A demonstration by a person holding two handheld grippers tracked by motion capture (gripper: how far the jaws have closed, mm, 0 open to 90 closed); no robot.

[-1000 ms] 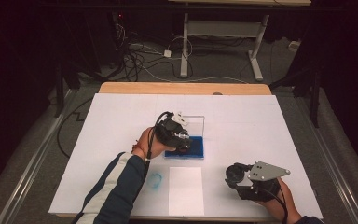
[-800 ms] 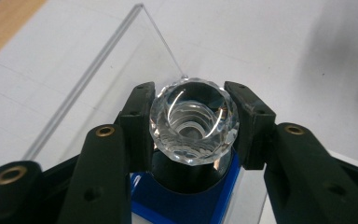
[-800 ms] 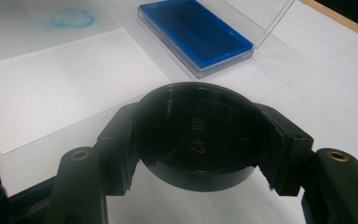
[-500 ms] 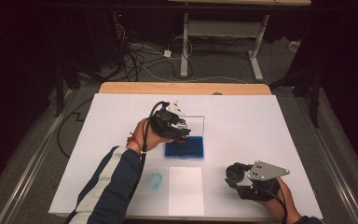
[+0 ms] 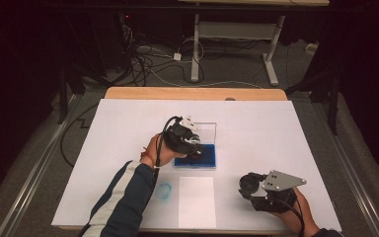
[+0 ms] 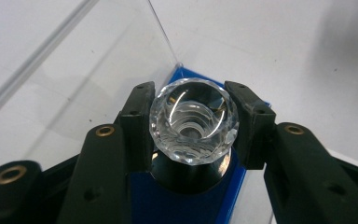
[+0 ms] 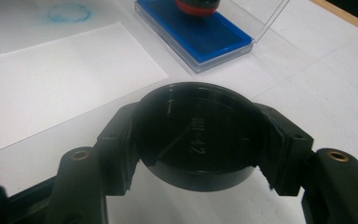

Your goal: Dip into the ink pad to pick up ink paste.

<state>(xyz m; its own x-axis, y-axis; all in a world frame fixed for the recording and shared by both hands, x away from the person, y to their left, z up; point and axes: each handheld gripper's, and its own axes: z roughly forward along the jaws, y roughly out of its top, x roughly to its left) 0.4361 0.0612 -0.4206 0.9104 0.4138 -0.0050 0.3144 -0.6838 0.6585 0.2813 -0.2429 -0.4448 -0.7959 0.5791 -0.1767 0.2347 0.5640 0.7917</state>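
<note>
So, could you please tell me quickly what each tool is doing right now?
Left tool: shut on the stamp, over the ink pad.
Right tool: shut on the black cap.

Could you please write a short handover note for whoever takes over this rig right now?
Left gripper: shut on the stamp by its clear faceted knob, holding it down at the blue ink pad, whose clear lid stands open.
Right gripper: shut on a round black cap, parked near the table's front right.
White paper sheet lies in front of the pad, unmarked; a blue ring smudge sits on the table cover to its left.
Done: cap off, stamp at the pad.
Left: probably stamp the sheet, then recap the stamp.
</note>
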